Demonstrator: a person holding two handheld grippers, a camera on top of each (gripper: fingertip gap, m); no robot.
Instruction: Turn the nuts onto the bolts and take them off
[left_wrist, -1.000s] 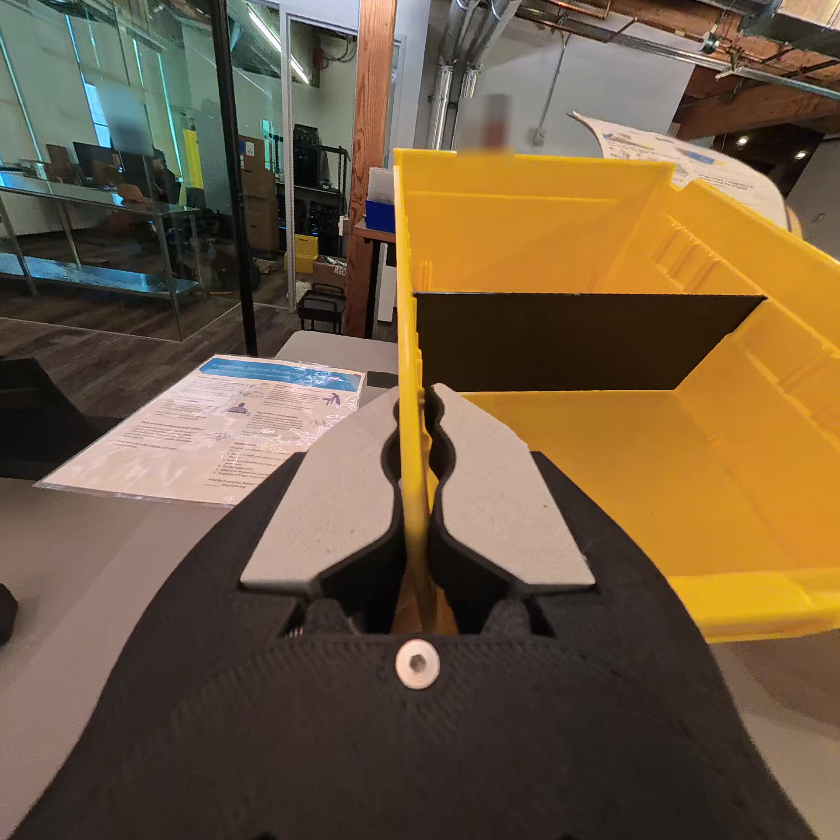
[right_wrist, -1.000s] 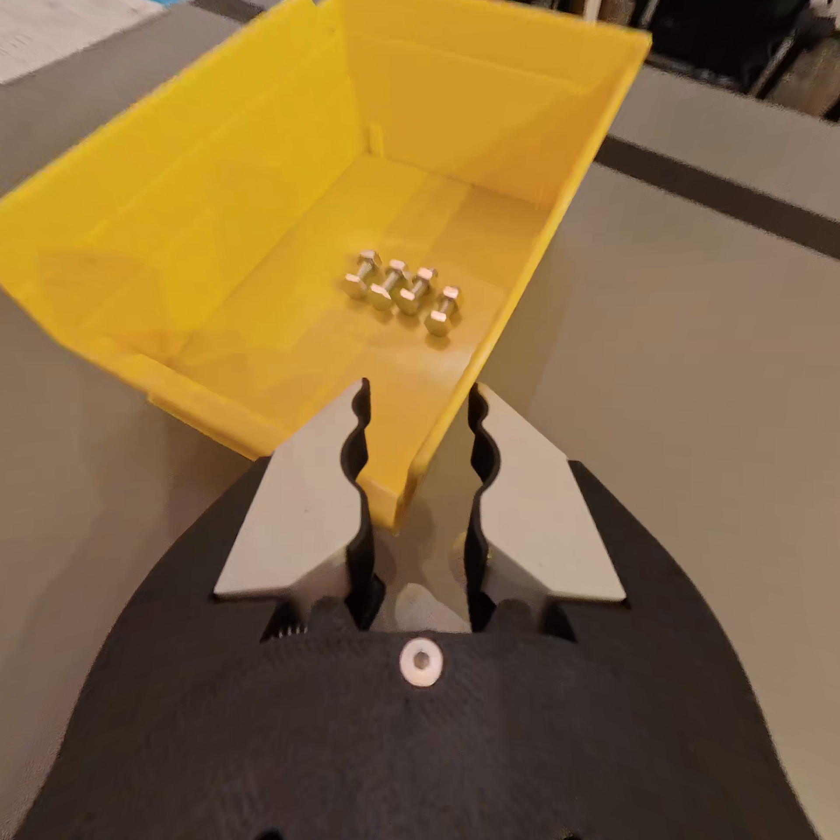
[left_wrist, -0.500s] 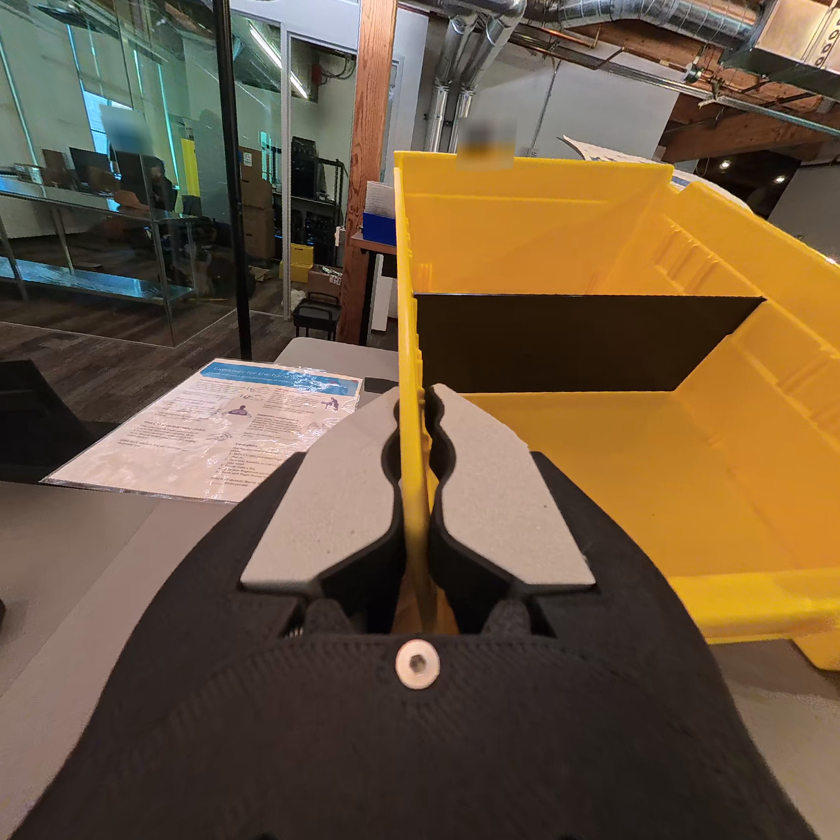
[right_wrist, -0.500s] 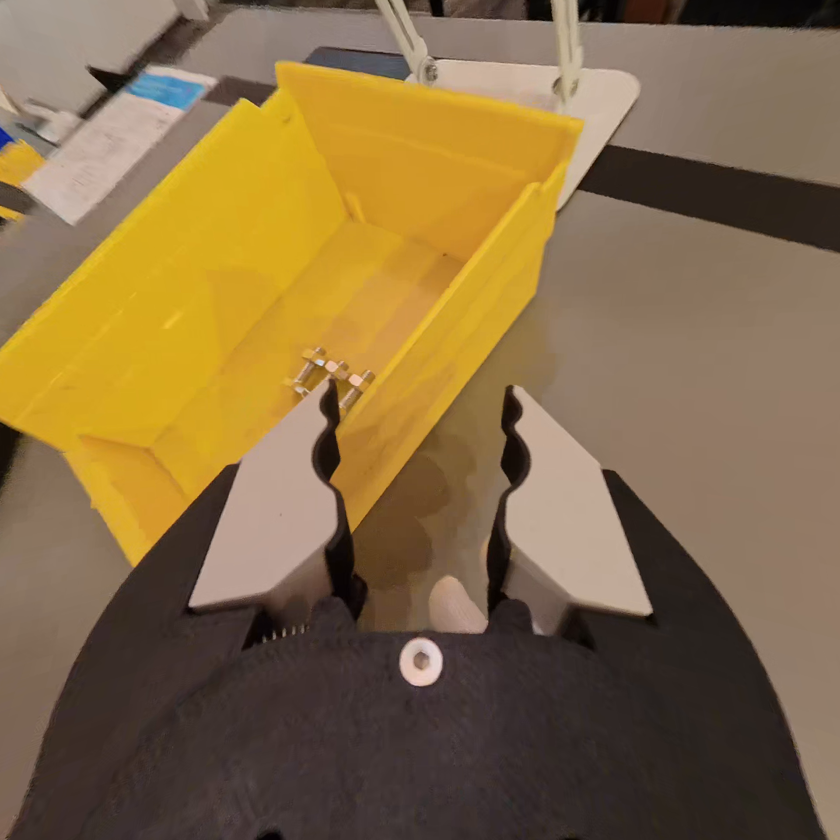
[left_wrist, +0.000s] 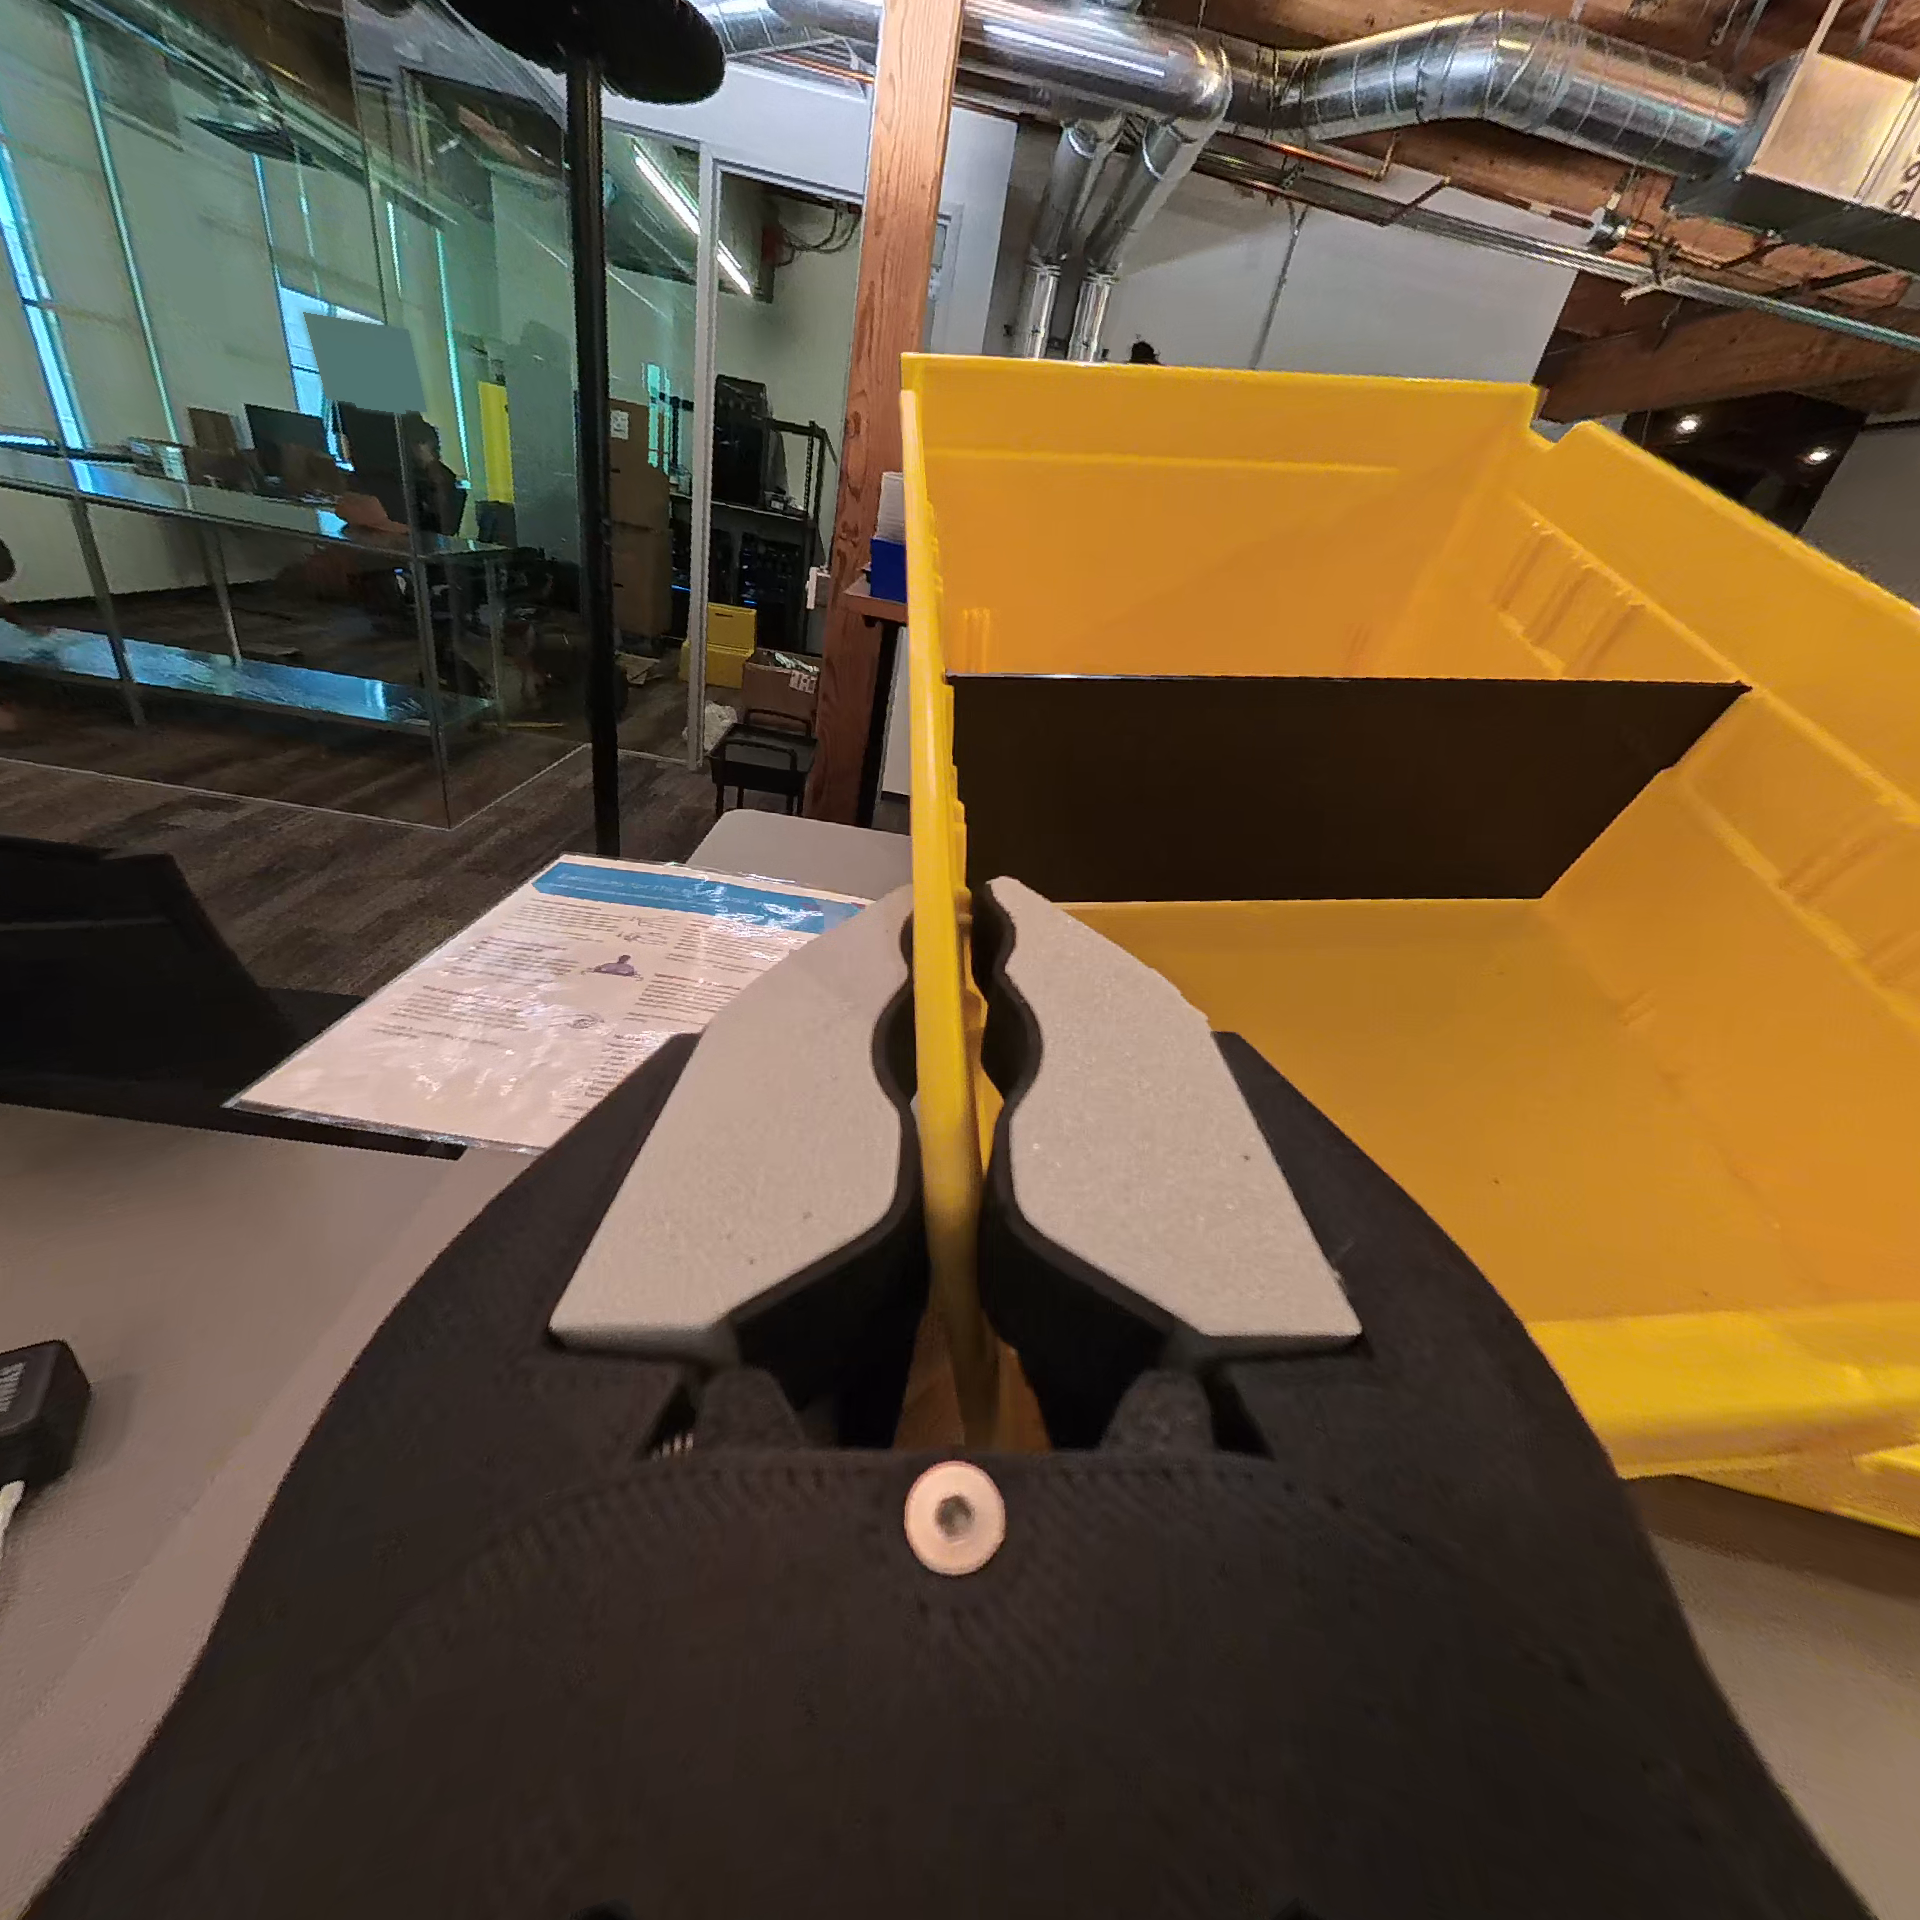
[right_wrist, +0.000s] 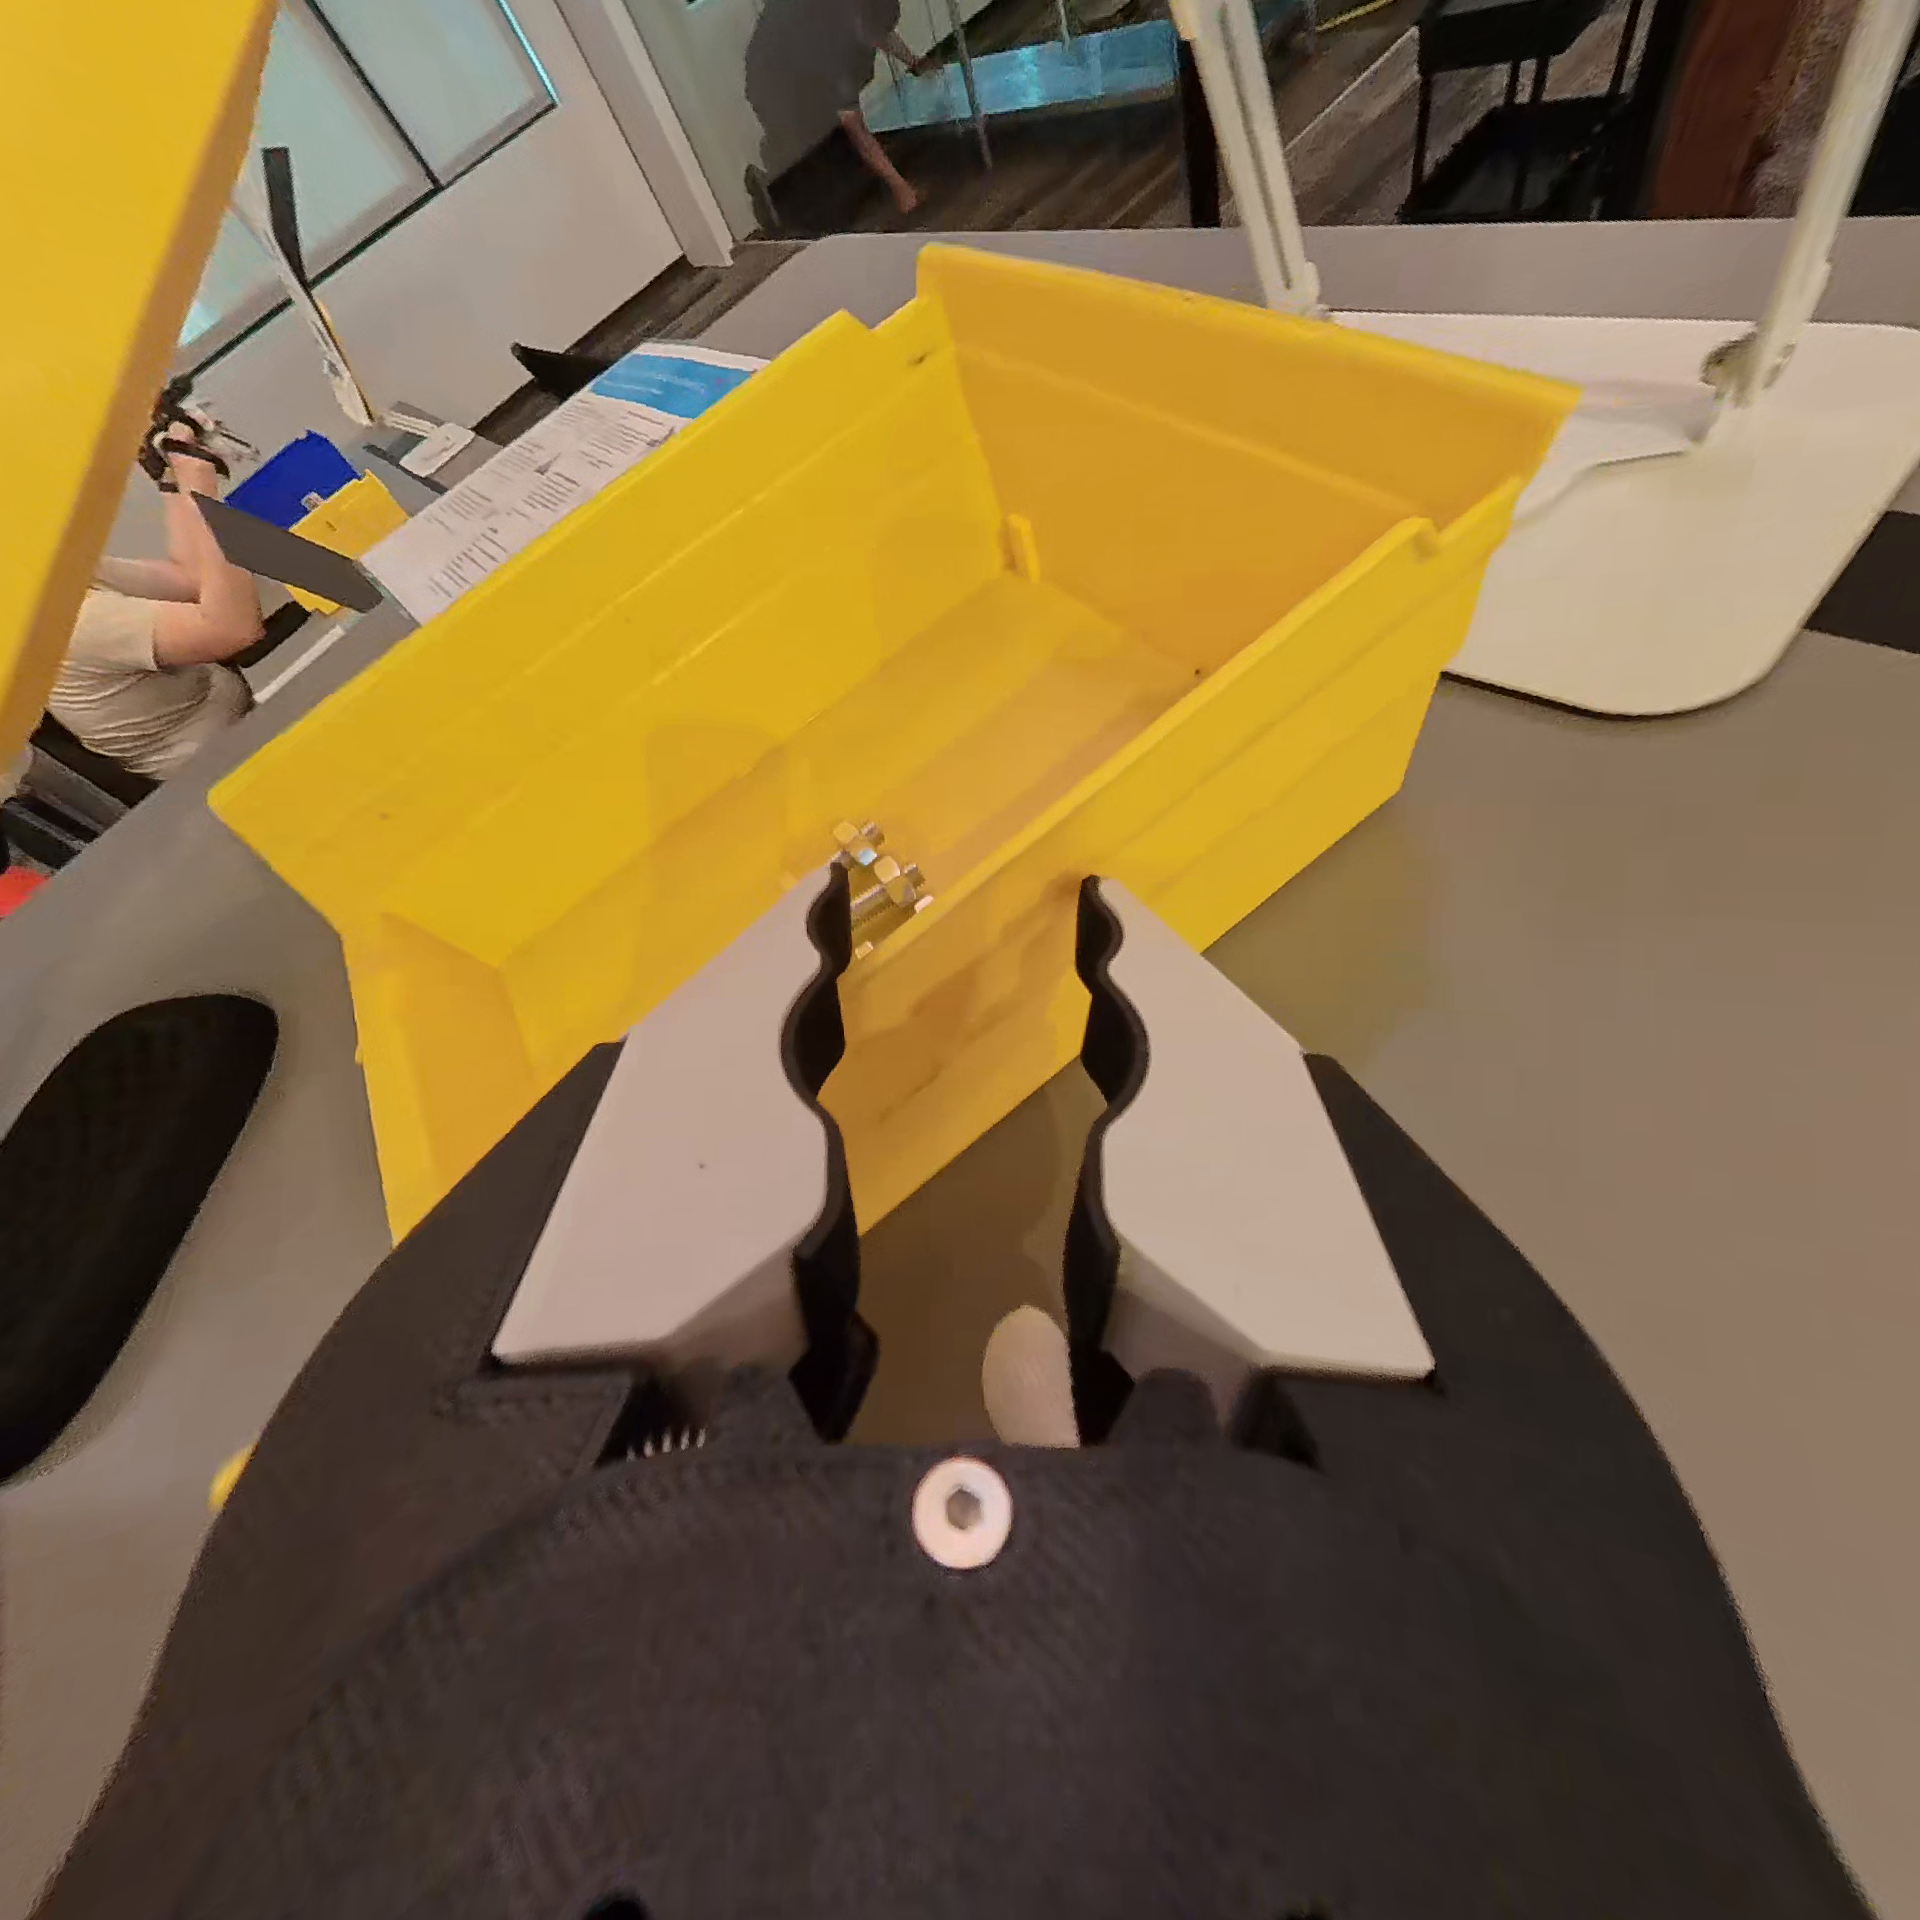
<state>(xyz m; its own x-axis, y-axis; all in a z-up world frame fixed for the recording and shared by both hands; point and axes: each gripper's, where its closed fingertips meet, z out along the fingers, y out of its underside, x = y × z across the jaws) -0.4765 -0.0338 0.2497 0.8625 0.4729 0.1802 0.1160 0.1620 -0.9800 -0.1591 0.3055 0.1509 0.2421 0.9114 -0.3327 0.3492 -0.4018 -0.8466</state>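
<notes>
Setting, as I read it from my two wrist feeds: converted industrial loft in use as open-plan office and lab. Evidence overhead: exposed silver ducting (left_wrist: 1455, 78), bare timber beams (left_wrist: 1714, 353), one timber post (left_wrist: 883, 416). Evidence at floor level: glass partition walls (left_wrist: 312, 468) with desks and monitors behind, dark wood-plank floor (left_wrist: 312, 873), stacked cardboard boxes (left_wrist: 634, 551). Work surface: grey table (right_wrist: 1610, 987) carrying yellow plastic parts bins (right_wrist: 623, 727), a laminated instruction sheet (left_wrist: 582, 997) and the white base of a stand (right_wrist: 1662, 540). A seated person (right_wrist: 145, 644) works at a neighbouring station
</notes>
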